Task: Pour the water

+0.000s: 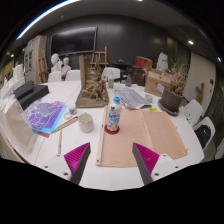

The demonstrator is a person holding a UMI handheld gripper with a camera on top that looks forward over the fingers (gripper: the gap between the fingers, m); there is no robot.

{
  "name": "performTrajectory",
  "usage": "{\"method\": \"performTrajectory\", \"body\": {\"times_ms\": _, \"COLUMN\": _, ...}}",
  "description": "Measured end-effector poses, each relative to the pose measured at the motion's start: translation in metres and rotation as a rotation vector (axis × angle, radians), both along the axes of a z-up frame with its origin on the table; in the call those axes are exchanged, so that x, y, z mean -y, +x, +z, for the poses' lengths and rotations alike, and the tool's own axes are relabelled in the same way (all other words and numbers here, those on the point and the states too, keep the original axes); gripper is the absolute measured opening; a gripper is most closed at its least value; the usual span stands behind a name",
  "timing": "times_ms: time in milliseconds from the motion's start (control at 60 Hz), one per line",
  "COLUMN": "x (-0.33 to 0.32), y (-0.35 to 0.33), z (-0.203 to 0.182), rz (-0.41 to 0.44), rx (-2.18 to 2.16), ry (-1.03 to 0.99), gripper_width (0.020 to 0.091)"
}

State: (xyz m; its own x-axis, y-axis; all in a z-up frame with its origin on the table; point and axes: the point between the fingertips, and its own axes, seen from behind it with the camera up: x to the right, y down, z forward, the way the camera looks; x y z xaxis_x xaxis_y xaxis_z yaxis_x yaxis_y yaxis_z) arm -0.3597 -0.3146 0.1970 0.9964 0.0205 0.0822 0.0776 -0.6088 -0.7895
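A small grey cup was seen left of the water bottle, both on the white table; the gripper was held wide open, nothing grasped, bottle well beyond the fingers; probably best if the bottle got centred between the pads and squeezed mid-body.

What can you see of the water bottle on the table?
The water bottle is a small clear plastic one with a blue-and-red label and a light cap still on. It stands upright on the white table, at the edge of a brown paper sheet, right of a grey cup. It is beyond the open gripper, untouched.
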Motion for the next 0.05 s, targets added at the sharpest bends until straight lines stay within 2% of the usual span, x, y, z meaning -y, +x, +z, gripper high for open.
{"method": "performTrajectory", "body": {"times_ms": 50, "x": 0.0, "y": 0.0013, "z": 0.0029, "rz": -0.005, "rx": -0.003, "ry": 0.01, "gripper_width": 0.0858}}
